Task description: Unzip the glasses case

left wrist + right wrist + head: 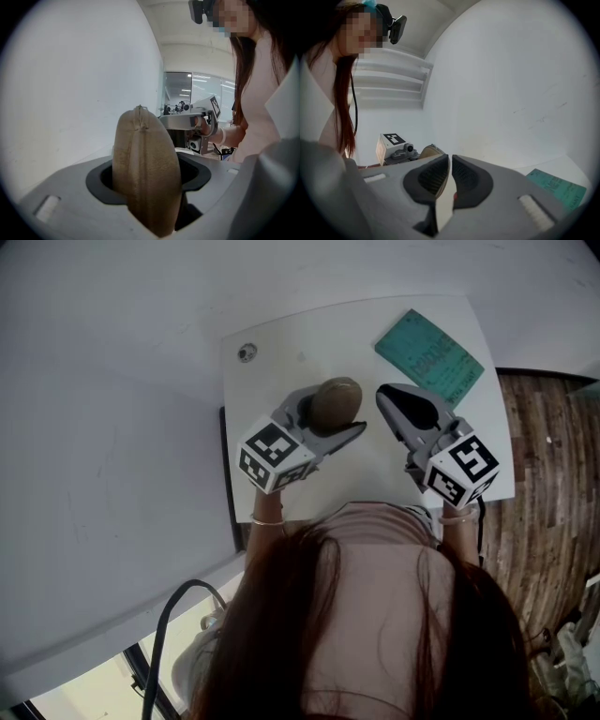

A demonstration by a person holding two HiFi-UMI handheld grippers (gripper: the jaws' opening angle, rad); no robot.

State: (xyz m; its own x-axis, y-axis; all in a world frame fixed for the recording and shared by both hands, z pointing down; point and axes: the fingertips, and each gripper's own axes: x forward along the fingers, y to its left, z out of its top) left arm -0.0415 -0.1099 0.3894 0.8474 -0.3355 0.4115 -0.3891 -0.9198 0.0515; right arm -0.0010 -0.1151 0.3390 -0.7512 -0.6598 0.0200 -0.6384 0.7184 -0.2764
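Observation:
A tan oval glasses case (pixel 335 401) is held above the white table (pixel 281 362), with my left gripper (pixel 334 416) shut on it. In the left gripper view the case (pixel 146 173) stands on end between the jaws, its zipper seam facing the camera. My right gripper (pixel 384 393) hovers just right of the case, apart from it, jaws pointing up the table. In the right gripper view its pads (pixel 436 176) are shut with only a thin slit and nothing held; the case (pixel 431 151) and the left gripper's marker cube (pixel 393 143) show beyond them.
A teal card (pixel 429 355) lies at the table's far right corner, also in the right gripper view (pixel 558 187). A small round fitting (pixel 247 352) sits near the far left corner. Wooden floor (pixel 548 512) lies to the right, a white wall to the left.

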